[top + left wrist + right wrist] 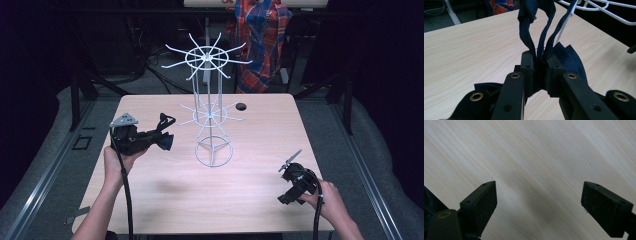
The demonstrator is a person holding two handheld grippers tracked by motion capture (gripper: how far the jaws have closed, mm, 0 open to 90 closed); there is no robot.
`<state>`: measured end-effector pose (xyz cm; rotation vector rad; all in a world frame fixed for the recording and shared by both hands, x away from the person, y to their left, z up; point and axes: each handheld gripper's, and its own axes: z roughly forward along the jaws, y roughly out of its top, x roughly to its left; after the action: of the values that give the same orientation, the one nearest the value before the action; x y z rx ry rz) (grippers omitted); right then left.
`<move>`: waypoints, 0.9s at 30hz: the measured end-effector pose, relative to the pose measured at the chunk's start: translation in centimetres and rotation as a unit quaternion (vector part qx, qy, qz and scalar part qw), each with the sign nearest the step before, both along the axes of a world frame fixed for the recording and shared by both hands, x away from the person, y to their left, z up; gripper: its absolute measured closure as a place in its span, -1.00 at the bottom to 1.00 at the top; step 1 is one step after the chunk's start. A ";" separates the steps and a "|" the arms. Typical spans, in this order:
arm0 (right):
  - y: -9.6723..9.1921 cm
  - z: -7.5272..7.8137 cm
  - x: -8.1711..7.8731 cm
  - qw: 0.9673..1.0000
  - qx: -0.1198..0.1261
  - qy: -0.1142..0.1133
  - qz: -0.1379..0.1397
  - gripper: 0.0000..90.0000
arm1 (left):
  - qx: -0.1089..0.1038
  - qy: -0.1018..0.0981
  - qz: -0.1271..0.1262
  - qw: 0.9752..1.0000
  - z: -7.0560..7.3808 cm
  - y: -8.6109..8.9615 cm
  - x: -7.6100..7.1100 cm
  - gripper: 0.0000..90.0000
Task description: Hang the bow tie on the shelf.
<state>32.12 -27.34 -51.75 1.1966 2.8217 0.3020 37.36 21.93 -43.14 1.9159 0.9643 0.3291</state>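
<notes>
Navy cloth (536, 37), strappy, folded, pinched in left claw (539, 65); right claw (539, 202) spread above table (536, 150).

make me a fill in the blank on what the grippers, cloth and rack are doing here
1. The left gripper is shut on a dark blue ____.
2. The right gripper has its jaws ____ over bare table.
3. The white wire rack stands ____ on the table.
4. In the high view the rack stands ____ the two grippers.

Missing words: cloth; open; upright; between
</notes>
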 end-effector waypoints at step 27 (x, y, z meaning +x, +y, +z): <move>0.0 0.0 -0.1 1.000 -0.002 -0.003 -0.002 -0.71 | 0.016 0.017 -0.017 1.000 -1.1 -1.5 0.4 0.75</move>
<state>32.06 -27.36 -51.76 1.1984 2.8136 0.2989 37.78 20.42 -44.19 1.9694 0.9536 0.2949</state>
